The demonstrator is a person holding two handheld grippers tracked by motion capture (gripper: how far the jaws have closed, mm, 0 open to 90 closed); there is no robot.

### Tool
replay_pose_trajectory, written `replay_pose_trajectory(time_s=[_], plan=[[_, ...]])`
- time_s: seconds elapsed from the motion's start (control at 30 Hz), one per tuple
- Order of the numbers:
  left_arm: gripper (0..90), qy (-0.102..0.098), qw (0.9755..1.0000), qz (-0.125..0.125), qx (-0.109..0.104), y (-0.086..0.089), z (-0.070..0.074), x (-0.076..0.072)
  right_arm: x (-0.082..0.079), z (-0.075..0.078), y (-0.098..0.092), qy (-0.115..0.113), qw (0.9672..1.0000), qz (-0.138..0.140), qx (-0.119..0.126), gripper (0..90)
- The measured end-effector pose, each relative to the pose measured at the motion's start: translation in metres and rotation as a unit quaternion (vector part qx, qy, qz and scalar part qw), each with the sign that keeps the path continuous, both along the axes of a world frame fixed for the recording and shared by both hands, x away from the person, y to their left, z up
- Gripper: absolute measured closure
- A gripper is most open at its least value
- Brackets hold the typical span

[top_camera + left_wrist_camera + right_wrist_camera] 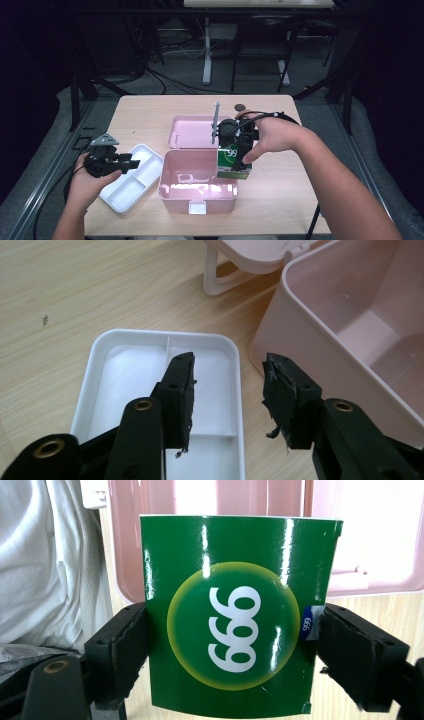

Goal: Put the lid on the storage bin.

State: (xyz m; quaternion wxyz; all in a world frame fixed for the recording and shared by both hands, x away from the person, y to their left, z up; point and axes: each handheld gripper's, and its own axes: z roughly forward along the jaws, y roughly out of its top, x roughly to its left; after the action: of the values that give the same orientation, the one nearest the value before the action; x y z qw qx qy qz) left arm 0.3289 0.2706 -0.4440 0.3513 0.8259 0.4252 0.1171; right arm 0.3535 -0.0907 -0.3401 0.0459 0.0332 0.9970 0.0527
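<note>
The pink box (197,182) sits open on the table (300,190) with nothing big inside, and the white tray (131,176) to its left is bare. The right tongs (242,150) squeeze the green carton (233,162) over the box's right edge. The left tongs (131,163) hang open over the tray, gripping nothing.

Green box (235,615): white "999" in yellow-ringed circle on front, seen inverted in right gripper view. Small blue side label, also "999". No other legible text.
</note>
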Motion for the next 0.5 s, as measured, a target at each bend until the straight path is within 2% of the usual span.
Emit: replay_pose_trajectory(time_s=[0.07, 0.23, 0.43, 0.5], plan=[[59.4, -0.004, 1.0, 0.003, -0.005, 0.0, 0.0, -0.001, 0.0, 0.0, 0.001, 0.0, 1.0, -0.001, 0.002, 16.9], [61.9, 0.0, 1.0, 0.003, -0.009, 0.002, 0.001, -0.001, -0.001, 0.001, 0.005, -0.004, 1.0, 0.005, 0.006, 16.9], [60.5, -0.007, 0.9998, 0.014, 0.007, 0.001, 0.0, 0.0, -0.001, -0.001, 0.01, -0.002, 1.0, 0.006, 0.002, 16.9], [58.5, -0.011, 0.9998, 0.018, 0.005, 0.0, -0.001, 0.001, -0.001, -0.001, 0.011, -0.001, 1.0, 0.008, -0.001, 16.9]])
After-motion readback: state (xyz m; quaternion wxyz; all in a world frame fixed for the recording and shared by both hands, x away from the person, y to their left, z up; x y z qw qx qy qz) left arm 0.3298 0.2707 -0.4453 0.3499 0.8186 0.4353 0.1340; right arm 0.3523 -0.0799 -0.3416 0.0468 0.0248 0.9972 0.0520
